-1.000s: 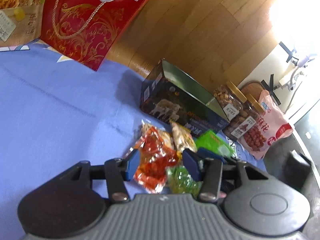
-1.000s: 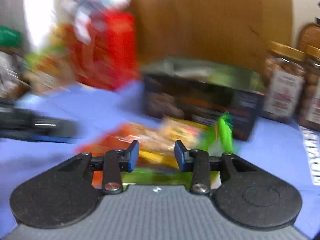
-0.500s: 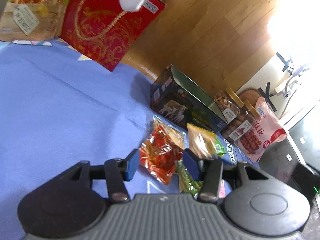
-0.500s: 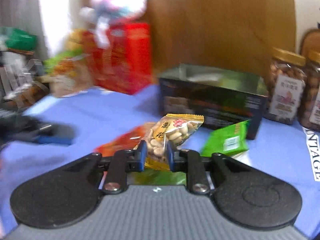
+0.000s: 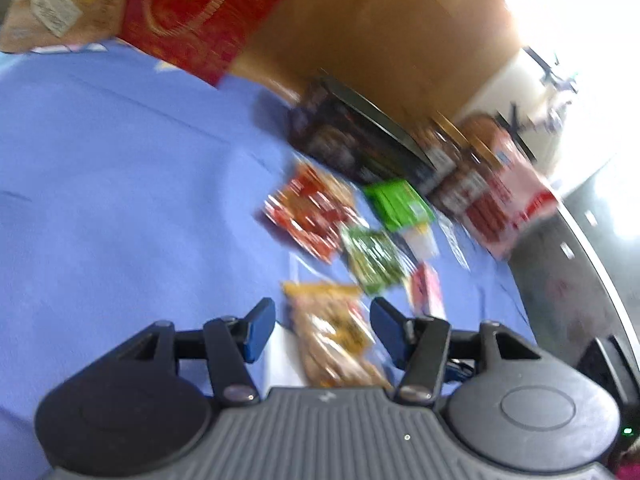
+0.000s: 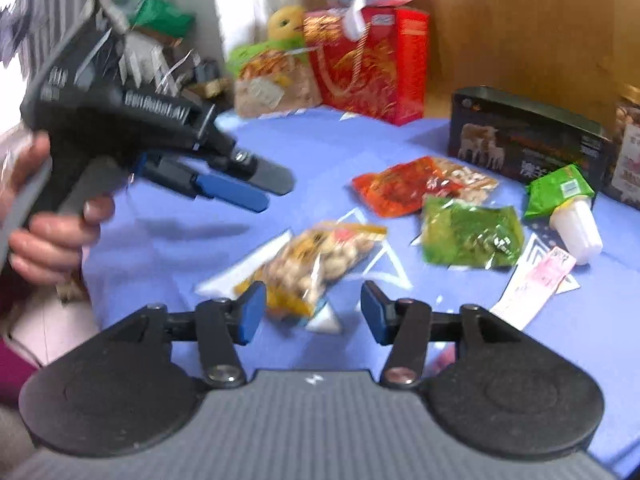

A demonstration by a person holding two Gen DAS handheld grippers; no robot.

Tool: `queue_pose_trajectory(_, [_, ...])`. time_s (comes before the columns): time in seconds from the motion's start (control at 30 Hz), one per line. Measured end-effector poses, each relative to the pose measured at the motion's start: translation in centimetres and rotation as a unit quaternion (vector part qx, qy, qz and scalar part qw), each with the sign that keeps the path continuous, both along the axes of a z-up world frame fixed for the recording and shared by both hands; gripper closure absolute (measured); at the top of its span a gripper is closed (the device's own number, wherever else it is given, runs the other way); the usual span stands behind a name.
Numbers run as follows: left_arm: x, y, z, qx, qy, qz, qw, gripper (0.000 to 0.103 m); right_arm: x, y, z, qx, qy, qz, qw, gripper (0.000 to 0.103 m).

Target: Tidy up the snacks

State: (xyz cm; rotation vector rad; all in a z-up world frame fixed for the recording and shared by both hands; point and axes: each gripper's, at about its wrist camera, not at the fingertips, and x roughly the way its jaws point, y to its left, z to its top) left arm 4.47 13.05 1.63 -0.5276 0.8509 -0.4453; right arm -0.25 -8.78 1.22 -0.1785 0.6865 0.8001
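Note:
A yellow packet of nuts [image 6: 320, 256] lies on the blue tablecloth [image 6: 304, 152], just beyond my open right gripper [image 6: 312, 312]. It also shows between the open fingers of my left gripper [image 5: 322, 328] in the left wrist view [image 5: 332, 340], lying below them. A red snack packet [image 6: 404, 186], a green pea packet [image 6: 472, 232] and a bright green packet [image 6: 560, 190] lie further back. The left gripper [image 6: 240, 188] hovers at the left in the right wrist view, held by a hand.
A dark open box [image 6: 524, 142] stands at the back right beside nut jars [image 6: 628, 148]. A red gift bag [image 6: 372, 64] and a snack bag [image 6: 272, 80] stand at the back. A white cup [image 6: 576, 228] and a pink slip [image 6: 536, 284] lie right.
My right gripper let go of the yellow nut packet and opened; the packet now lies on the cloth nearer the front. Both grippers drew back from the pile.

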Motion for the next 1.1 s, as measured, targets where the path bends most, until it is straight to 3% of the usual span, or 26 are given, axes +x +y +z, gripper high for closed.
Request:
queue_pose_trajectory(0.1, [-0.7,-1.7,-0.5,0.015,0.005,-0.027,0.9995,0.049,0.0,0.6,-0.7,-0.016,-0.005,0.011,1.0,0.049])
queue_pose_trajectory(0.17, [-0.8,-2.7,-1.5,0.032,0.018,-0.033,0.9988,0.052,0.0,1.4,-1.0,-0.016,-0.011,0.016,1.0,0.069])
queue_pose_trajectory(0.27, [-1.4,-3.1,-1.8,0.032,0.004,-0.021,0.9993,0.054,-0.4,2.8,-0.9,-0.022,-0.028,0.009,0.999,0.084])
queue_pose_trajectory(0.4, [-0.2,-2.8,0.0,0.005,-0.007,-0.021,0.9997,0.057,0.3,1.8,0.7,-0.01,-0.066,-0.013,0.998,0.085])
queue_pose_trajectory(0.53, [2.3,-4.4,4.3,0.025,-0.074,-0.038,0.9962,0.057,2.6,0.7,3.2,0.007,-0.125,-0.05,0.991,0.085])
queue_pose_trajectory(0.63, [6.0,-6.0,7.2,0.039,-0.123,-0.047,0.9906,0.057,6.2,-0.1,5.1,0.012,-0.165,-0.092,0.982,0.085])
queue_pose_trajectory(0.73, [10.8,-8.0,8.7,0.033,-0.133,-0.051,0.9892,0.057,11.3,-1.8,6.1,0.025,-0.165,-0.132,0.977,0.085])
queue_pose_trajectory(0.9, [18.4,-11.7,8.3,0.031,-0.116,-0.065,0.9907,0.057,18.5,-4.6,5.0,0.024,-0.137,-0.2,0.97,0.085])
queue_pose_trajectory(1.03, [21.8,-14.2,6.4,0.042,-0.11,-0.054,0.9916,0.057,20.9,-5.9,3.1,-0.01,-0.139,-0.264,0.955,0.083])
queue_pose_trajectory(1.1, [22.2,-13.9,5.8,0.037,-0.095,-0.042,0.9939,0.057,20.7,-7.3,3.2,-0.002,-0.125,-0.291,0.949,0.083])
